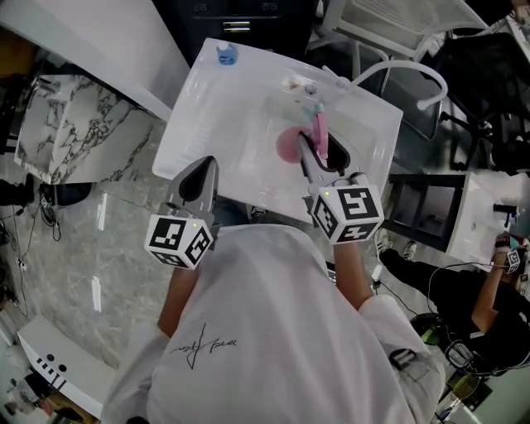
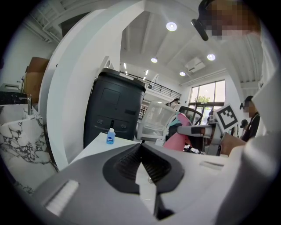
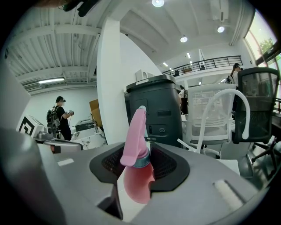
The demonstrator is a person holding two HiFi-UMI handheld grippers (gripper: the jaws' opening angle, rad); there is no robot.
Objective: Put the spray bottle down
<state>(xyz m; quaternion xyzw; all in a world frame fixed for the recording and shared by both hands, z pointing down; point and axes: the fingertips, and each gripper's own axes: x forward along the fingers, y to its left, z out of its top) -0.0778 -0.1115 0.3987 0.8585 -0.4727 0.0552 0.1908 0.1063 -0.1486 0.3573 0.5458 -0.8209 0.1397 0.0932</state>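
A pink spray bottle (image 1: 288,146) with a pink trigger head (image 3: 135,138) and a teal collar sits between the jaws of my right gripper (image 1: 318,154), which is shut on its neck. It is held upright over the middle of the white table (image 1: 240,99); whether its base touches the top I cannot tell. In the right gripper view the bottle's pink body (image 3: 137,180) fills the gap of that gripper (image 3: 141,154). My left gripper (image 1: 204,168) hovers over the table's near left edge, jaws meeting at the tips with nothing in them (image 2: 141,147).
A small blue-labelled bottle (image 1: 226,55) stands at the table's far corner. Small clear items (image 1: 302,84) lie near the far edge. A white hose (image 1: 410,70), a white chair (image 1: 397,25) and a dark bin (image 2: 113,110) stand behind. A marble slab (image 1: 66,124) is at left, a person (image 1: 476,302) at right.
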